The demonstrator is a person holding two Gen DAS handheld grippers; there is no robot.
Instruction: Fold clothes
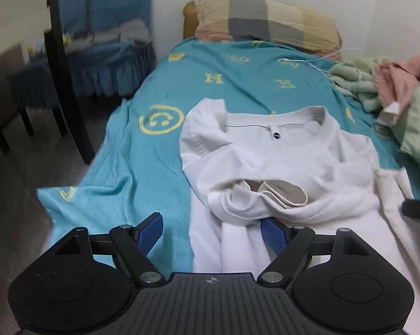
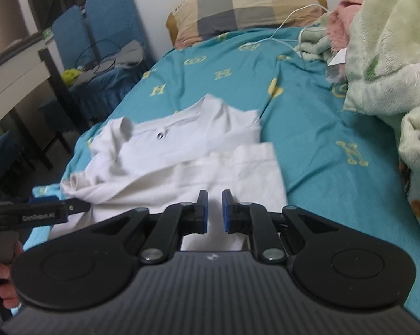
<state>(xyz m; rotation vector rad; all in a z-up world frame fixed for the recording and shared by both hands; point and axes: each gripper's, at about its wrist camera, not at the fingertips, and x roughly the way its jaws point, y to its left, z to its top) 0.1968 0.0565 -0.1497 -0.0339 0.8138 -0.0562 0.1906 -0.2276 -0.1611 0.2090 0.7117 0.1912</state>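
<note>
A white long-sleeved shirt (image 1: pixel 279 164) lies partly folded on the teal bed sheet (image 1: pixel 143 167), collar toward the pillow, a sleeve cuff bunched on top. My left gripper (image 1: pixel 212 229) is open at the shirt's near left edge; its right pad sits under a fold, its left pad over bare sheet. In the right wrist view the shirt (image 2: pixel 182 164) lies ahead and my right gripper (image 2: pixel 212 212) hovers over its near hem, jaws a narrow gap apart with nothing between them. The left gripper (image 2: pixel 56 209) shows at the left edge there.
A plaid pillow (image 1: pixel 265 19) lies at the head of the bed. A heap of green and pink blankets (image 2: pixel 385 69) fills the right side, with a white cable (image 2: pixel 291 25) by it. Blue-covered chairs (image 1: pixel 104 42) and a dark table stand left of the bed.
</note>
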